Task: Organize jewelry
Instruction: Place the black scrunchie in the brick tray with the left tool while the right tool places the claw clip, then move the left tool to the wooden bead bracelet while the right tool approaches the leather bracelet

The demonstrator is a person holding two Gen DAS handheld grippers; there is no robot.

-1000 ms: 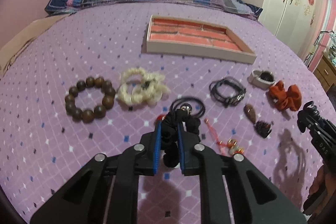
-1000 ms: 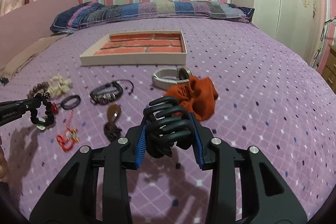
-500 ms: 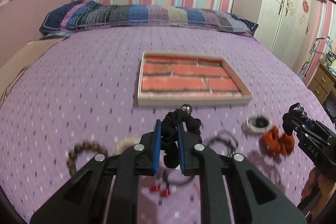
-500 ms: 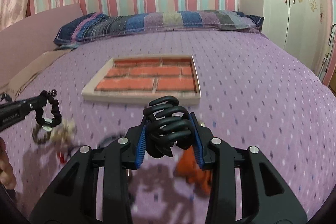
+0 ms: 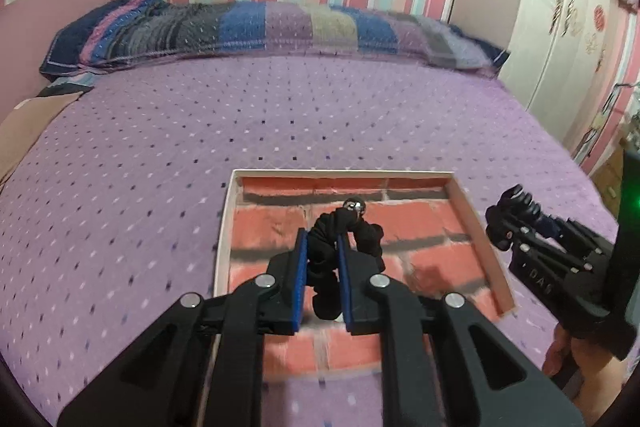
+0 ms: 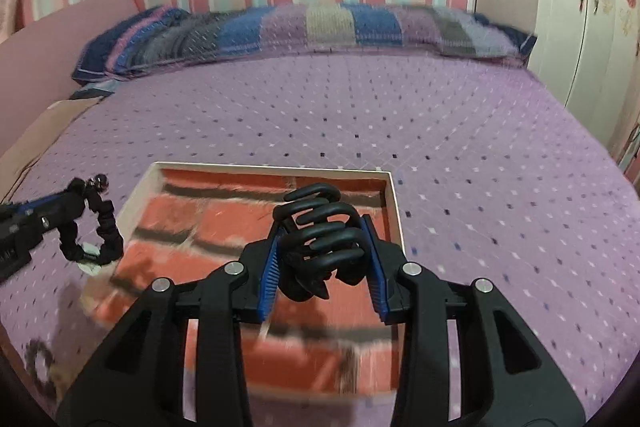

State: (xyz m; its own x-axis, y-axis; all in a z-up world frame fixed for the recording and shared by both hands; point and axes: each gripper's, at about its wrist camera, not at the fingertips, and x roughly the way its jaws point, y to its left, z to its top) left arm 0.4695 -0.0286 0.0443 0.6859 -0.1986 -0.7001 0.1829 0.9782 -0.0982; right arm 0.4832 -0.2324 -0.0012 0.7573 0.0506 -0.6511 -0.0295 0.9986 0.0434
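Left wrist view: left gripper (image 5: 322,269) pinches a black scrunchie (image 5: 344,239), pads pressed nearly together on the gathered fabric; a small silvery bead (image 5: 354,204) rides just above the tips. Directly beyond and below the tips lies the tray (image 5: 464,203) with its brick-print lining. Soft, light, squashy piece, so any bunched part serves as a hold. Right gripper (image 5: 510,211) off to the right, its load hard to read here.

Right wrist view: right gripper (image 6: 323,259) clamps a black claw clip (image 6: 320,239) across its body, jaws part spread. Tray under and ahead of the tips. Stiff, smooth plastic, likely slippery; grip the flanks, not the teeth. Scrunchie hangs at far left, beside the tray rim, probably clear of it.
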